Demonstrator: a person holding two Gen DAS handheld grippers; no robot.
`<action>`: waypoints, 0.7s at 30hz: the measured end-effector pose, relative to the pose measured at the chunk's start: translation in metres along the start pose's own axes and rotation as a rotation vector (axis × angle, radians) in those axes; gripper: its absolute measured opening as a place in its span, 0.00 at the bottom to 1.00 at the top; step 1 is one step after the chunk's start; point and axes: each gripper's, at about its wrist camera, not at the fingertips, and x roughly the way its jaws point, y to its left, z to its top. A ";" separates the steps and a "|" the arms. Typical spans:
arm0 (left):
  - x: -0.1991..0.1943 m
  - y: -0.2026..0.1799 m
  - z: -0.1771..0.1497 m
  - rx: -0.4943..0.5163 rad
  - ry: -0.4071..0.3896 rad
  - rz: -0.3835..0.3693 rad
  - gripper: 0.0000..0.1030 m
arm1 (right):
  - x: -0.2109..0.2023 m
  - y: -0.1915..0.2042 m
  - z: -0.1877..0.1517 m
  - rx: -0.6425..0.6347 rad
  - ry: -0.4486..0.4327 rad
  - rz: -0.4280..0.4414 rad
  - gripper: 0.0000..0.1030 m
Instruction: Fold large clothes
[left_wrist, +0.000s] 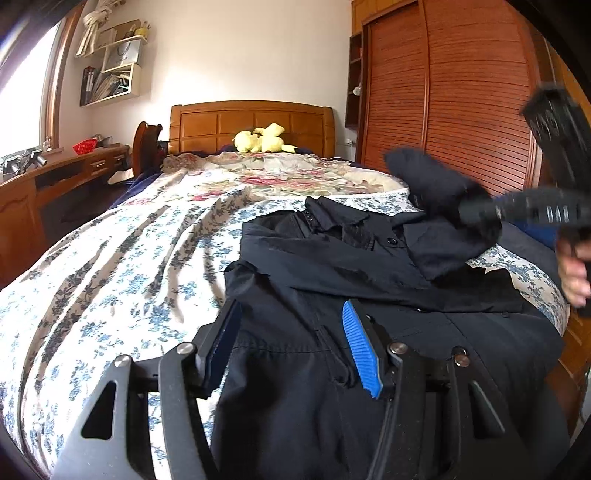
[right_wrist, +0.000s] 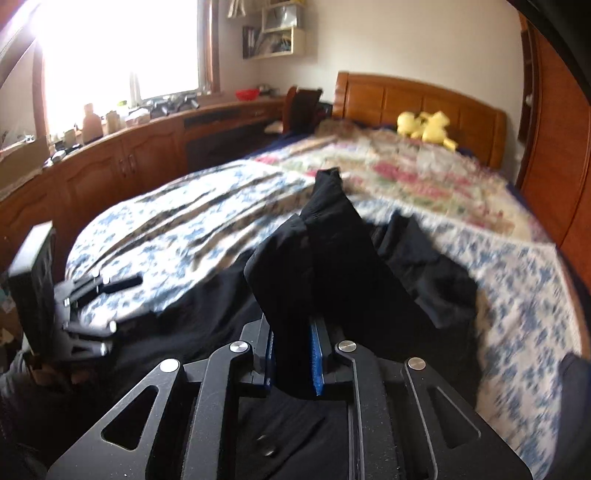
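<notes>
A large black jacket (left_wrist: 325, 266) lies spread on the floral bedspread (left_wrist: 122, 266). My left gripper (left_wrist: 291, 347) is open, its blue-padded fingers (left_wrist: 360, 350) straddling the jacket's lower left part just above the cloth. My right gripper (right_wrist: 291, 354) is shut on a black sleeve (right_wrist: 332, 236) of the jacket and holds it lifted over the garment. In the left wrist view the right gripper (left_wrist: 476, 214) appears at the right, blurred, with the sleeve (left_wrist: 432, 184) hanging from it. The left gripper (right_wrist: 92, 306) shows at the left edge of the right wrist view.
A yellow plush toy (left_wrist: 260, 140) lies at the wooden headboard (left_wrist: 251, 122). A wooden desk (left_wrist: 55, 181) with clutter runs along the window side. A slatted wooden wardrobe (left_wrist: 461, 96) stands close along the bed's right side. The bedspread (right_wrist: 177, 229) left of the jacket is wrinkled.
</notes>
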 end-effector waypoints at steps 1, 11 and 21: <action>-0.001 0.001 0.000 -0.002 -0.001 0.003 0.55 | 0.004 0.002 -0.007 0.005 0.018 0.002 0.17; 0.003 0.001 -0.001 -0.007 0.007 0.009 0.55 | 0.003 0.021 -0.043 -0.004 0.076 0.024 0.50; 0.018 -0.019 -0.002 0.026 0.038 -0.018 0.55 | -0.006 -0.010 -0.079 0.030 0.105 -0.082 0.51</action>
